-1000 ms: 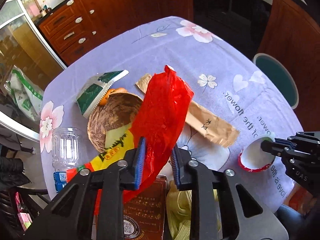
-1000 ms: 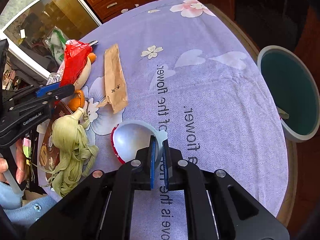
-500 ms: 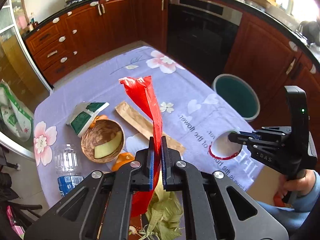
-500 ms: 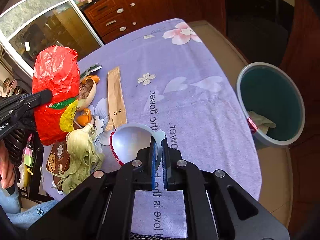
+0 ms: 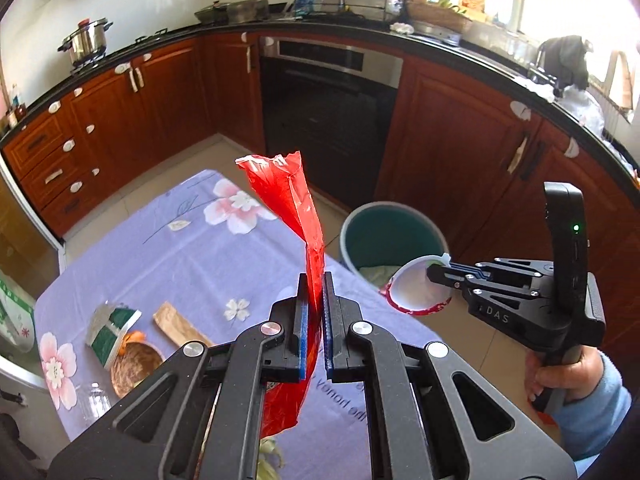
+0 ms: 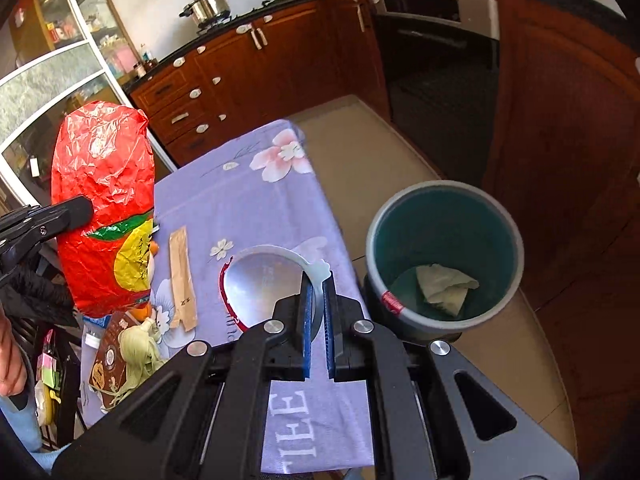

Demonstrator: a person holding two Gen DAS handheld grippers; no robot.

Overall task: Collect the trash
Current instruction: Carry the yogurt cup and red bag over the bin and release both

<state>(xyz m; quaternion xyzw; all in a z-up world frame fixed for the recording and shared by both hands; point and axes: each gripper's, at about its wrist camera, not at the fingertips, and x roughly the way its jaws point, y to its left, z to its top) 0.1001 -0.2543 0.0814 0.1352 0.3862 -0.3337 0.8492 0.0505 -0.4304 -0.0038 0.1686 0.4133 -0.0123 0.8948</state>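
Observation:
My left gripper point(image 5: 315, 284) is shut on a red plastic snack bag point(image 5: 286, 196), held upright high above the purple table point(image 5: 180, 256); the bag also shows in the right wrist view point(image 6: 106, 208). My right gripper point(image 6: 319, 280) is shut on the rim tab of a white paper cup lid with a red edge point(image 6: 268, 280), held over the table's right edge. That lid and gripper also show in the left wrist view point(image 5: 416, 292). The grey-green trash bin point(image 6: 444, 256) stands on the floor just right of the table, with crumpled paper point(image 6: 444, 286) inside.
On the table lie a brown paper sleeve point(image 6: 182, 280), a green-white wrapper point(image 5: 108, 328), a wicker bowl point(image 5: 134, 368), a clear bottle point(image 5: 94, 398), pale corn husks point(image 6: 138, 348) and a brown box point(image 6: 114, 356). Wooden cabinets and an oven point(image 5: 328, 104) stand behind.
Both grippers have risen well above the table and swung toward the bin. The red bag went from gripped loosely to pinched upright; the lid now hangs beside the bin.

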